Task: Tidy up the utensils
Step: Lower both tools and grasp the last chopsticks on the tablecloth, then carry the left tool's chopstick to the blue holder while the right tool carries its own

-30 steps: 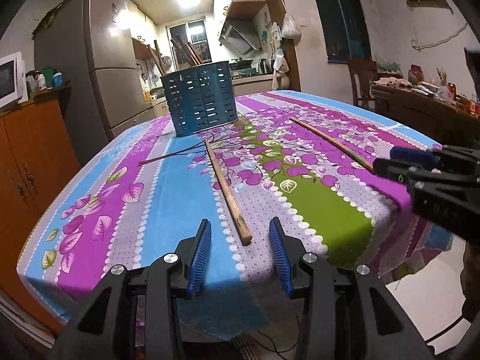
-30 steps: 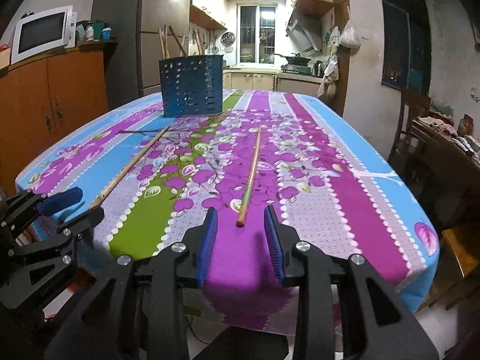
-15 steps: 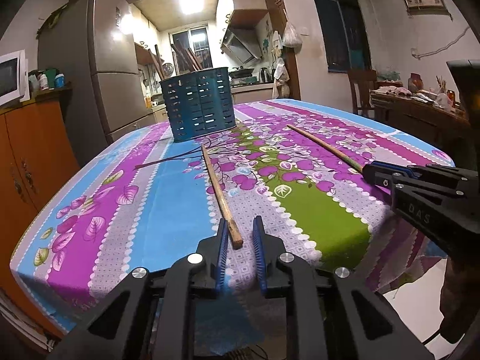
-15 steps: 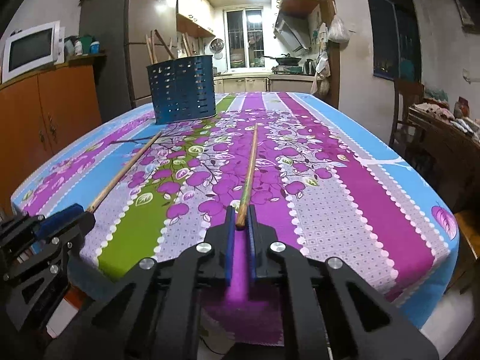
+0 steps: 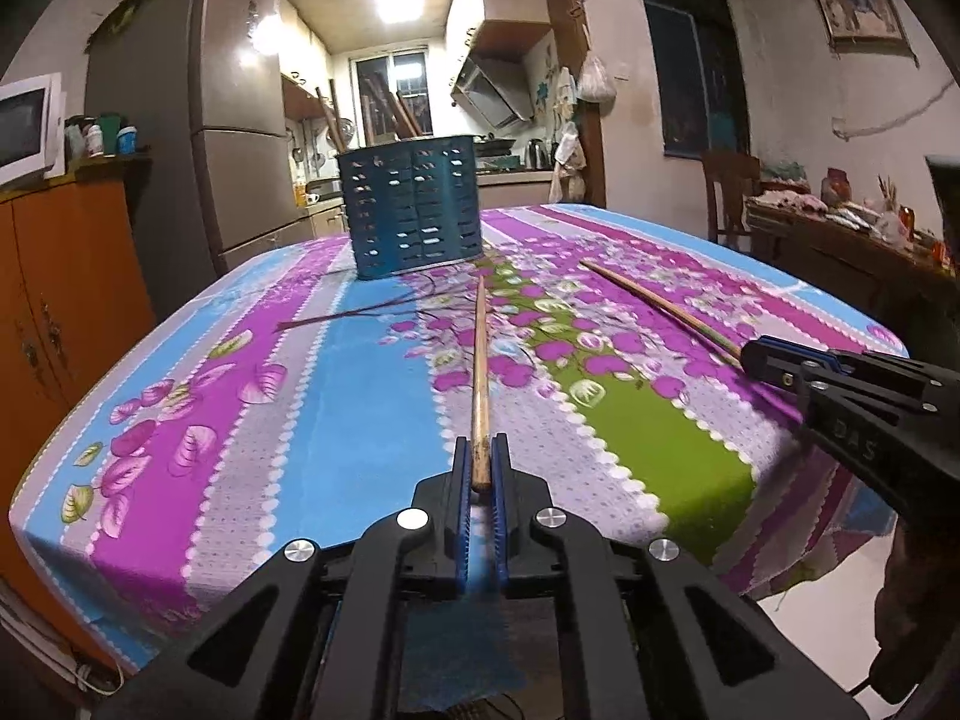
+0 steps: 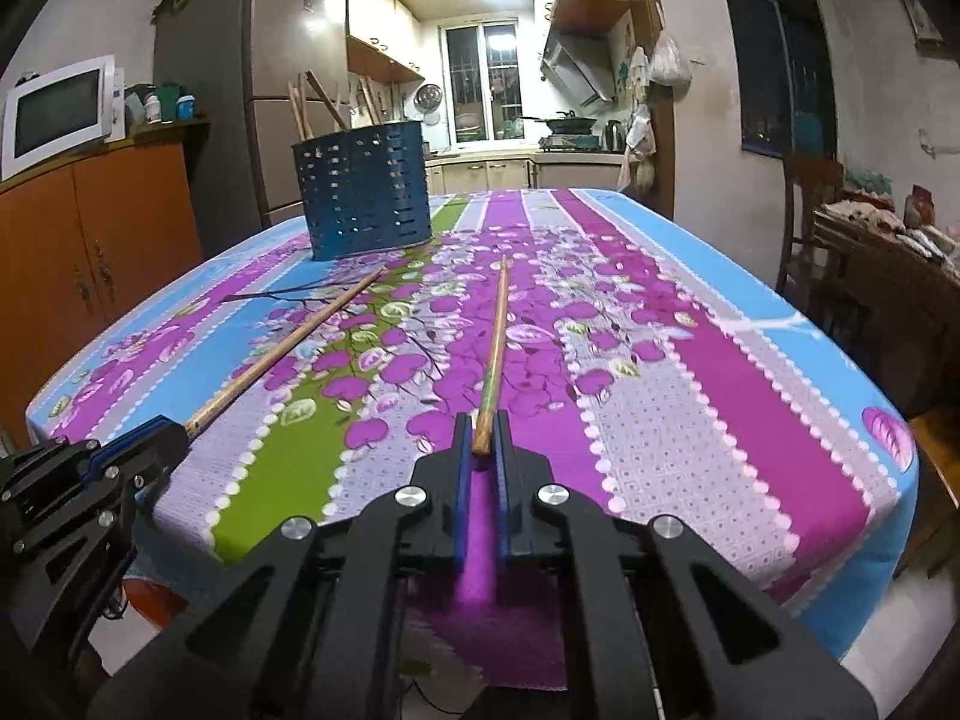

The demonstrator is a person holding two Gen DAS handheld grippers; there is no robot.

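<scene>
Fingers of both grippers clamped on slender round wooden chopsticks (image 5: pixel 479 372) (image 6: pixel 493 354), perforated blue holder (image 5: pixel 414 213) beyond

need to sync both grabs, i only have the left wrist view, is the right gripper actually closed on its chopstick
Observer: Yes. The right gripper has both pads pinching the near end of the right chopstick.
Operator: does that stick look the same as mine
Observer: No. It has a greenish band just ahead of the pads.
Operator: anything in the holder on that side
Observer: Wooden sticks lean out of the near left corner of the blue holder.
</scene>
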